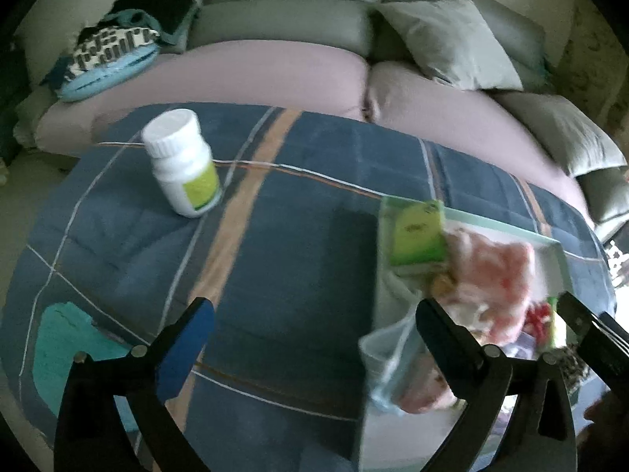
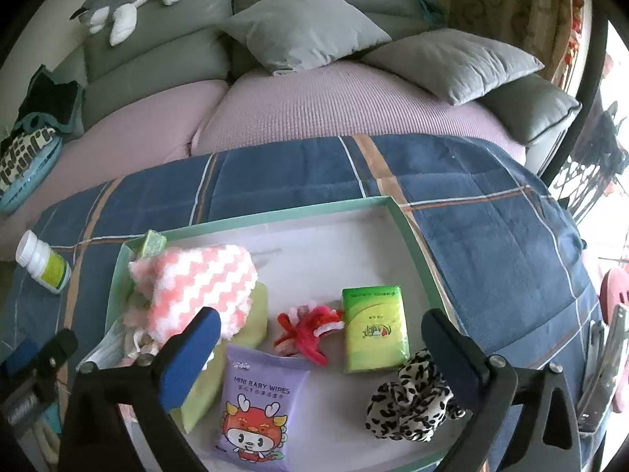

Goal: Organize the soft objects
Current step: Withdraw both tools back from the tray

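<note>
**Both grippers open over the tray of soft things.**
Our right gripper (image 2: 320, 332) hangs with jaws wide and empty above the tray (image 2: 377, 212), where the pink-white cloth (image 2: 200, 279), wipes (image 2: 259, 397), tissue pack (image 2: 373, 328), red tangle (image 2: 304, 332) and spotted scrunchie (image 2: 411, 393) already lie. Our left gripper (image 1: 314, 322) is equally wide, holding nothing, at the tray's left edge; this view is blurred. Only the bottle (image 1: 182, 163) stands apart on the blanket (image 1: 306, 181), and it looks hard, so we judge it no part of the sorting. To tidy well, we pinch each soft item at its middle, lift clear, and set it flat without crowding its neighbours.
</note>
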`<state>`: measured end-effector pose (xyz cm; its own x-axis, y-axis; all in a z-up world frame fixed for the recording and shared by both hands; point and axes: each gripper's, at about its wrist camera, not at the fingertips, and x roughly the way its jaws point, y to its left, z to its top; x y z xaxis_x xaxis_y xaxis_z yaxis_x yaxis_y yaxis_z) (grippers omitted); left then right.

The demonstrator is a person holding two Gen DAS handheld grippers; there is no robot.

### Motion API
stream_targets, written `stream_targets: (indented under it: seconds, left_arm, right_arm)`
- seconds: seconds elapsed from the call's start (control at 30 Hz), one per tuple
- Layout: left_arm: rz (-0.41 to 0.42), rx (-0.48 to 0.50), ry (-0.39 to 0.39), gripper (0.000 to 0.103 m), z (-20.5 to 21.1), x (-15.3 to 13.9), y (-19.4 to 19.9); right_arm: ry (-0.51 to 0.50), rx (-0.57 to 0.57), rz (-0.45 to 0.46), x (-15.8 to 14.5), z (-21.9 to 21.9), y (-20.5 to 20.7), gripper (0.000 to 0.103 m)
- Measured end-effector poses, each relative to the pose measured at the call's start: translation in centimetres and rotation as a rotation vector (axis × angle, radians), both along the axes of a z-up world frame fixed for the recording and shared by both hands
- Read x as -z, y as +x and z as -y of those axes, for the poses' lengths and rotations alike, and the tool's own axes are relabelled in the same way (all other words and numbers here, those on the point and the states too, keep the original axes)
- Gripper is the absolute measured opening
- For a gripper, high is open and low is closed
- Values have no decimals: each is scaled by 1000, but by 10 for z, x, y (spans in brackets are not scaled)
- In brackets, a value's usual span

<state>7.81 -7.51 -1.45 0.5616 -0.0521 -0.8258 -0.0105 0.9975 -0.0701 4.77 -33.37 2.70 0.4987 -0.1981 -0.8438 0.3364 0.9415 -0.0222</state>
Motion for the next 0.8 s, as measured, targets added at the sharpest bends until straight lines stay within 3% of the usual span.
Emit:
stream_targets:
  seconds: [0.23,0.8]
  left_arm:
    - [74,-55,27,103,-14,-4,2]
    - [55,-11,34,103,-12,-7,-17]
  right_arm:
    - [-9,-6,13,-4,-6,-5,103]
    - [-6,-52,1,-5,-26,-36,103]
